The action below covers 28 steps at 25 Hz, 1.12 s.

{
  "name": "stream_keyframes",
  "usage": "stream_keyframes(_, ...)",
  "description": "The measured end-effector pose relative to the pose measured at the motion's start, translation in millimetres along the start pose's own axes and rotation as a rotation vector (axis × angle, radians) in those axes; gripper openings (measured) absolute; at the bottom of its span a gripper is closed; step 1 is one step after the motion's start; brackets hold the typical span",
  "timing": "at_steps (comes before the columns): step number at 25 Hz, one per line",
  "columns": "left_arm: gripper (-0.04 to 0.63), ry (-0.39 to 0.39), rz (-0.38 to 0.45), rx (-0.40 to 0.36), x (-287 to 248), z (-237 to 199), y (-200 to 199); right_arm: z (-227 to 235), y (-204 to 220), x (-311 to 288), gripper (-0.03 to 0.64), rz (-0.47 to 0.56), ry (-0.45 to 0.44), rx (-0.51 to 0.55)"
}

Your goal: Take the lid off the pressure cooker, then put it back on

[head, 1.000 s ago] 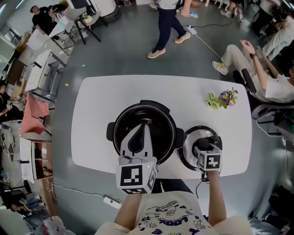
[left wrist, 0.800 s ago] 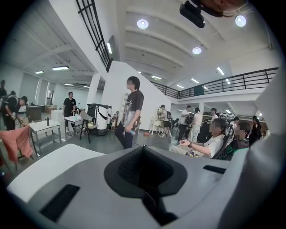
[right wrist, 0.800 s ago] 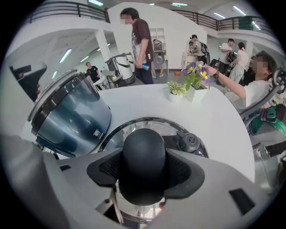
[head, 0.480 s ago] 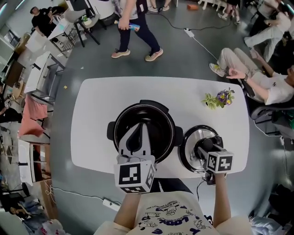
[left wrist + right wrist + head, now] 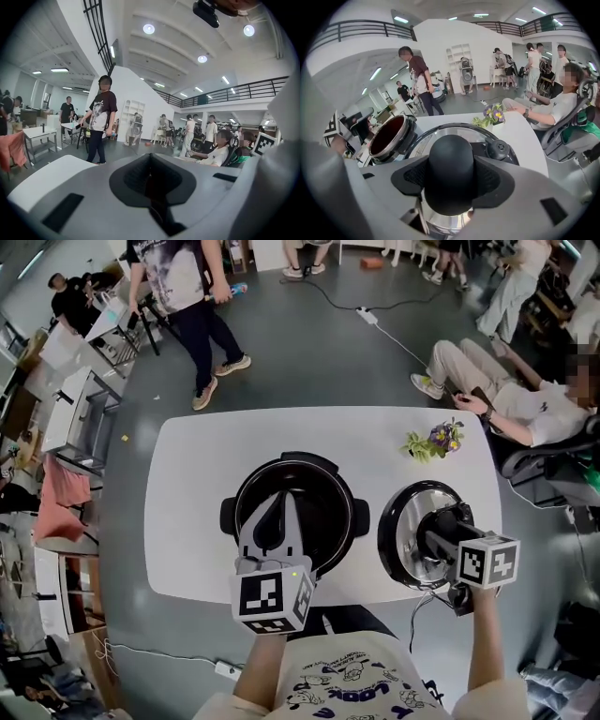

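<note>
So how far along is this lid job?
Halfway, it seems. Done: the lid is off and the pot stands open. In hand: the right claw grips the lid's knob. Still to do: setting it back on the pot.

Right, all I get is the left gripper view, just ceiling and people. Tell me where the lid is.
Observer: The lid is off the cooker, to the right of the open pot, and it is tilted.
Operator: Tell me what's holding it.
Observer: The right gripper. Its jaws are clamped on the lid's black knob.
Operator: Now place my left gripper for me.
Observer: In the head view, the left gripper is over the near side of the pot.
</note>
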<state>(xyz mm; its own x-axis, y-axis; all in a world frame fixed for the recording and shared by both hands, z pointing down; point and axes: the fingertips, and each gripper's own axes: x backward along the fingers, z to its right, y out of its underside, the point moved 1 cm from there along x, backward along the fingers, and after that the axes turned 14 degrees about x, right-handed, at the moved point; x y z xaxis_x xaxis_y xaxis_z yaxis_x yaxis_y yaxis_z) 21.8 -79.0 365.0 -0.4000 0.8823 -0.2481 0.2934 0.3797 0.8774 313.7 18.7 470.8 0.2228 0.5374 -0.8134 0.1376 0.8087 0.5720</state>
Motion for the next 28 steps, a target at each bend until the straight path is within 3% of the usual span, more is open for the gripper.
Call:
stream_keyframes(8,0.014,-0.019,0.031,0.012,25.6,-20.1,-20.2,-31.6,-55.2,33.5,0.293,0.029,-0.06,0.121)
stream_keyframes(13,0.014,-0.054,0.052,0.022,41.6,-44.1,-26.4,-70.3,-85.4,33.4,0.293,0.042,-0.146,0.201)
stream_keyframes(28,0.014,-0.217,0.131,0.075,107.2,-145.5,-57.2,-219.1,-154.6,1.4,0.293,0.019,-0.309,0.497)
